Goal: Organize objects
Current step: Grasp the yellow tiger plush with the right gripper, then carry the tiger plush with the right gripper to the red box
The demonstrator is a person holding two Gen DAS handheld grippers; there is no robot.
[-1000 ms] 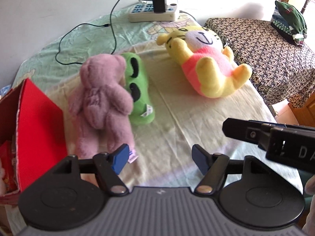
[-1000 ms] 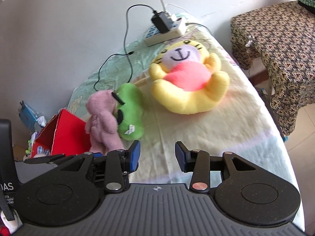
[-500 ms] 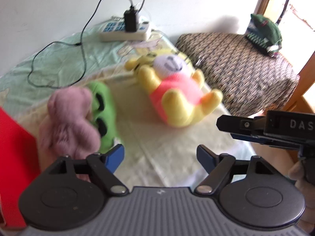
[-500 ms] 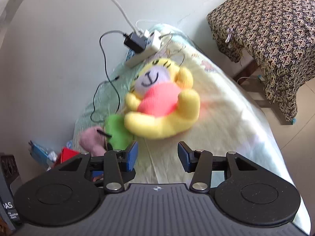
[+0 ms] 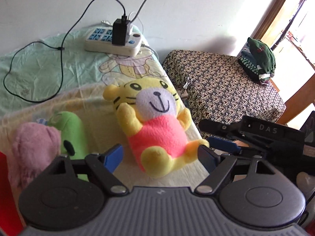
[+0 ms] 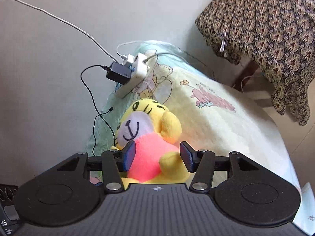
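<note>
A yellow tiger plush in a pink shirt lies on its back on the bed sheet. Left of it lie a green plush and a pink teddy. My left gripper is open, hovering near the tiger's feet. My right gripper comes in from the right beside the tiger's leg. In the right wrist view the tiger plush sits between the spread fingers of my right gripper, which is open around the pink belly. The tiger's legs are hidden there.
A red box shows at the left edge. A white power strip with a black charger and cables lies at the head of the bed. A low table under patterned cloth stands to the right, holding folded green clothes.
Both grippers have swung right and forward from the pink teddy toward the tiger plush. The right gripper now straddles the tiger's belly. Both stay open.
</note>
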